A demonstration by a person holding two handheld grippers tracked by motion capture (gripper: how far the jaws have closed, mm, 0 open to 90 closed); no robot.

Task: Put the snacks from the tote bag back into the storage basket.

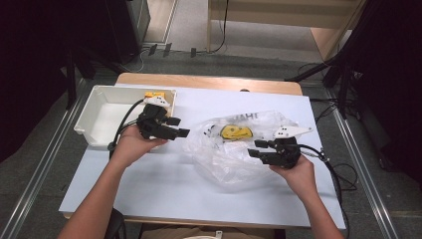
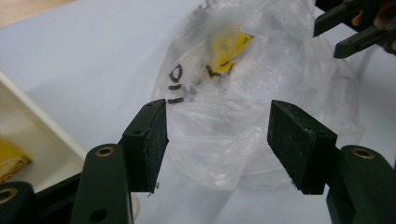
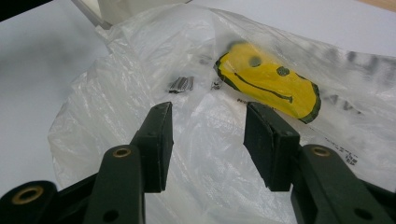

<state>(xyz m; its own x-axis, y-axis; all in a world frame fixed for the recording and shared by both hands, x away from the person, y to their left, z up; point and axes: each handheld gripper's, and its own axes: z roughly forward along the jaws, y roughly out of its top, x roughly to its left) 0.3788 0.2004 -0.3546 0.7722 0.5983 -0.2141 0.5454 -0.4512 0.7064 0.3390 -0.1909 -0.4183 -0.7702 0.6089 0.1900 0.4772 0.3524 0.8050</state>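
Left jaws: spread apart with nothing between them; the left gripper (image 1: 183, 127) hangs just left of the plastic bag (image 1: 239, 147), beside the white bin (image 1: 99, 117).
Right jaws: parted too; the right gripper (image 3: 208, 135) sits over the bag's right edge, film between the pads (image 3: 268, 140) but not pinched as far as I can tell.
Bag: crumpled, clear, lying flat on the white sheet (image 1: 174, 184), yellow smiley print (image 3: 268, 86) facing up.
Bin: left of the bag, holding a yellow item (image 1: 154, 95) at its far corner.
Risk: thin film may slide out of a shallow pinch, or a jaw catches one layer only, so the bag drags or tears instead of lifting.
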